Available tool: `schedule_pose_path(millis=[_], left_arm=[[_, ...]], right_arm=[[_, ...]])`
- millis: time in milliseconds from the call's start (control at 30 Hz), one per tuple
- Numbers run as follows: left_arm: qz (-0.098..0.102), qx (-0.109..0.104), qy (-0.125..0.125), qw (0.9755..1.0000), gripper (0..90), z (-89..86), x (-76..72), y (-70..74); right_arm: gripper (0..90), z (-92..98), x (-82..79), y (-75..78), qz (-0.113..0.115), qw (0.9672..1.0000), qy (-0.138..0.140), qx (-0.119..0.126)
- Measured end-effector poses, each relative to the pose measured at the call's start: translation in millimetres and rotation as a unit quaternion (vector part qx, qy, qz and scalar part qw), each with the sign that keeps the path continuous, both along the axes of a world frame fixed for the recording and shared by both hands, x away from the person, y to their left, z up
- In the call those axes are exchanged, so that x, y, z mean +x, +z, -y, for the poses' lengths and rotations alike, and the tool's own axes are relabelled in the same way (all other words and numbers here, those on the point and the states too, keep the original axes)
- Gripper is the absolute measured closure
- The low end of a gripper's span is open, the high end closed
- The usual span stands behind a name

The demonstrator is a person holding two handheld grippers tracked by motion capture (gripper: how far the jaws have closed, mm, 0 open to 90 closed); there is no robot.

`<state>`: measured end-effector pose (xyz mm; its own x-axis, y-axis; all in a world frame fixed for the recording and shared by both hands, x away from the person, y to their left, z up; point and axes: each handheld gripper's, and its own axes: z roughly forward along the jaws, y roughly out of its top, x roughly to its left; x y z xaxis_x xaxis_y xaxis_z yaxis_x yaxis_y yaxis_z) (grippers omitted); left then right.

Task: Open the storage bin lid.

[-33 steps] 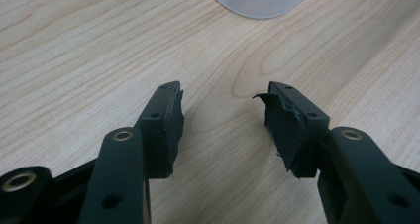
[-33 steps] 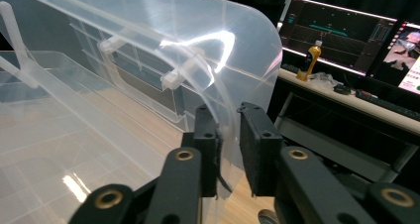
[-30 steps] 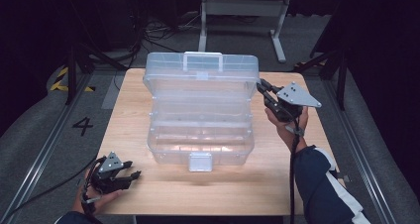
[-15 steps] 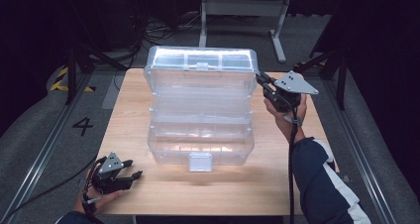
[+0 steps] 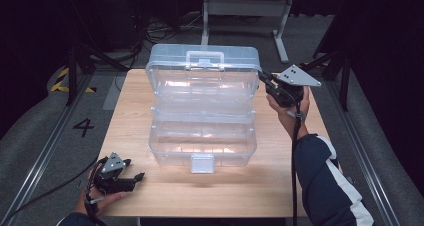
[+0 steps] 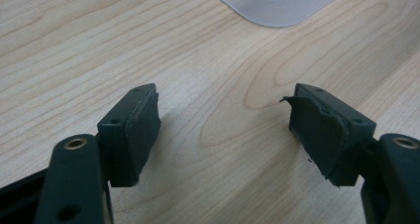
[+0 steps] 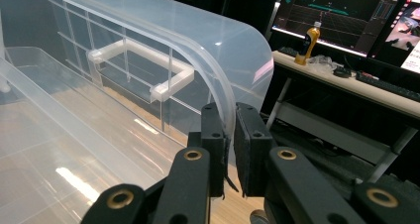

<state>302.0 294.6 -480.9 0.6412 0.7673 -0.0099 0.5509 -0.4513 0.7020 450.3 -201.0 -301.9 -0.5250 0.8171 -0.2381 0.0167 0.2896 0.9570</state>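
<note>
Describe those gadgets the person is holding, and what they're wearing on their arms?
Each hand holds a black two-jaw gripper: the left gripper and right gripper each carry a grey three-cornered plate on top and trail a black cable. The jaws end in dark rubbery pads, with brass-coloured rivets behind them. The right sleeve is navy with white panels.

A clear box (image 5: 202, 111) with a white handle (image 5: 204, 56) sits on a pale wood-grain table (image 5: 280, 171), the grippers (image 5: 131, 177) are black with grey plates, and the sleeve (image 5: 325, 178) is navy with white stripes.
</note>
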Motion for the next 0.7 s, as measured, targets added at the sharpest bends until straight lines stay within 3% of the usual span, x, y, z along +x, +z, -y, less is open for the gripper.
schedule_pose_path(millis=[700], left_arm=[[-0.002,0.002,0.005,1.0,25.7,0.2,-0.3,-0.1]], right_arm=[[83.7,-0.8,20.3,5.0,-0.021,0.9997,-0.002,0.012]])
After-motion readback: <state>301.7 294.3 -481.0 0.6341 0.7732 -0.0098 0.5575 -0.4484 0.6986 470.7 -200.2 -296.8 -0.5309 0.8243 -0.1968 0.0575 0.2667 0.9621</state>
